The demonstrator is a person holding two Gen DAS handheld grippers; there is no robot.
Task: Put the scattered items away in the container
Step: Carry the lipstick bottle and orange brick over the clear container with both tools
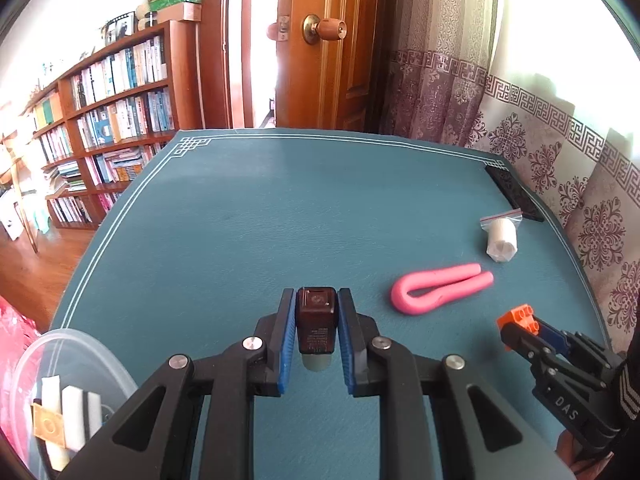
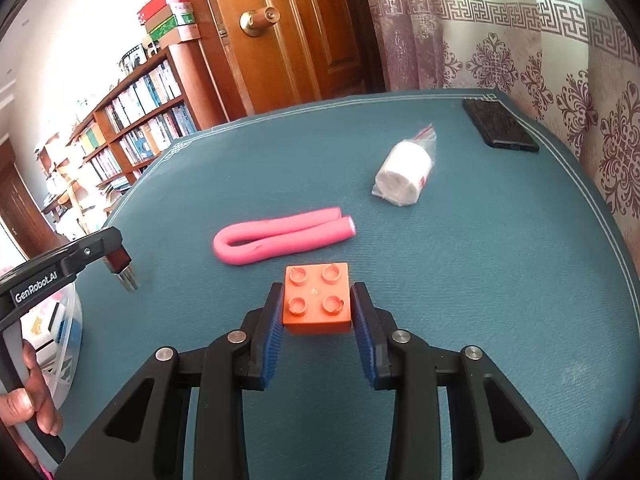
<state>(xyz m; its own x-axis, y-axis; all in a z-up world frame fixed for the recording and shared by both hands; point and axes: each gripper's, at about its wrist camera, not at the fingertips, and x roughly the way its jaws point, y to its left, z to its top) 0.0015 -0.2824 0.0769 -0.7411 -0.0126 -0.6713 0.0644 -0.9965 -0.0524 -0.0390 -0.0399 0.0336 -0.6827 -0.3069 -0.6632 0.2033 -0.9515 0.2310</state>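
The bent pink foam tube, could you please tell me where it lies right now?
The bent pink foam tube lies on the teal table mat, just beyond the orange plastic building brick held in the right gripper, with the bagged white roll farther back to its right.

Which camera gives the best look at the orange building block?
The right wrist view: the orange block sits centred in the right claw, its four studs plain. The left wrist view shows it only small and side-on near the right edge, partly covered.
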